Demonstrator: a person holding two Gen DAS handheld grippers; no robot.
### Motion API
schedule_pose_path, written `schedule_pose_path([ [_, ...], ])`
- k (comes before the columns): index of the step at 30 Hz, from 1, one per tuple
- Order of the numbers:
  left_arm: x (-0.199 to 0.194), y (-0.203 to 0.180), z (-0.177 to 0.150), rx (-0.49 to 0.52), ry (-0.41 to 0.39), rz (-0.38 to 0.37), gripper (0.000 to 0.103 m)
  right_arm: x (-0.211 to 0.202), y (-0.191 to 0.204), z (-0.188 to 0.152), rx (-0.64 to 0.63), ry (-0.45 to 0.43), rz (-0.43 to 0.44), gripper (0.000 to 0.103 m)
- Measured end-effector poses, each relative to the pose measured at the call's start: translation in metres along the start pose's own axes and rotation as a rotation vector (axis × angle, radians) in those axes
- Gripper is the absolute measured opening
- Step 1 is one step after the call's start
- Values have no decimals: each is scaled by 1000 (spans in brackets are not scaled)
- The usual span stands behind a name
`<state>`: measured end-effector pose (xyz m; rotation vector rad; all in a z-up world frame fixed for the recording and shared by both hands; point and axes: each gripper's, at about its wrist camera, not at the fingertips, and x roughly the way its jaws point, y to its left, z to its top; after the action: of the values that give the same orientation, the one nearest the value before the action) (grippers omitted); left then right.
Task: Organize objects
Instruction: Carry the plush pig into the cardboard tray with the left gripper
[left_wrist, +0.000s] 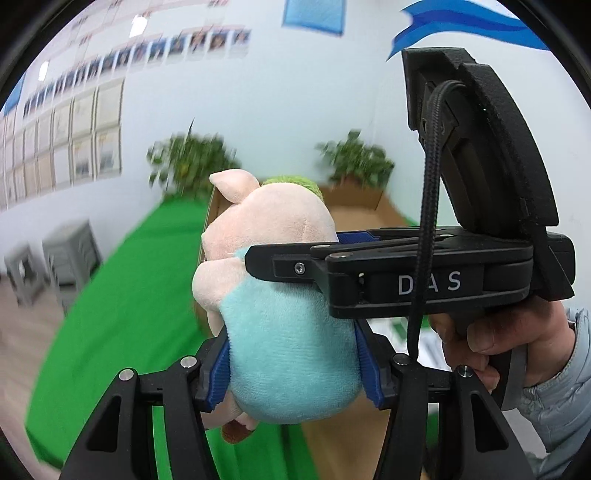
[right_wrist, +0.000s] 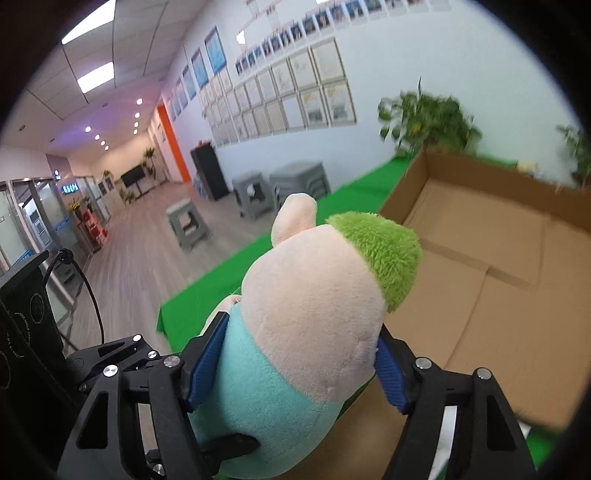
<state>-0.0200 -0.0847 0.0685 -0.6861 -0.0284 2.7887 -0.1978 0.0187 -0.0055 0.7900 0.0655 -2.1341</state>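
Green-covered table (right_wrist: 207, 295), open cardboard box (right_wrist: 480, 258) on it (blurred), potted plants (right_wrist: 424, 118) behind

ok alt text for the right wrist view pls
The right tongs grip a plush pig in a teal shirt with a green tuft. An open cardboard box lies ahead on a green table.

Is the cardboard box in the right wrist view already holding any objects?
No, the cardboard box shows only bare flaps inside, while the plush pig sits outside it.
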Motion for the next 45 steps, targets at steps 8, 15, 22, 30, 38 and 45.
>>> schedule_pose_path([
  [8, 3, -32, 102, 142, -162, -20, 54, -65, -22, 78, -56, -225, -82, 68],
  [15, 13, -32, 155, 149, -178, -20, 54, -71, -36, 109, -66, -279, -106, 68],
  [22, 58, 6, 171, 118, -101, -10, 54, -44, -45, 105, -42, -236, -75, 68],
  [30, 126, 61, 137, 96, -15, 14, 54, -2, -72, 97, 19, -164, -11, 68],
  [38, 224, 98, 88, 58, 123, 34, 54, 52, -109, 70, 73, -79, 30, 68],
  [45, 304, 124, 40, 34, 254, 70, 54, 103, -141, 43, 154, 0, 83, 68],
])
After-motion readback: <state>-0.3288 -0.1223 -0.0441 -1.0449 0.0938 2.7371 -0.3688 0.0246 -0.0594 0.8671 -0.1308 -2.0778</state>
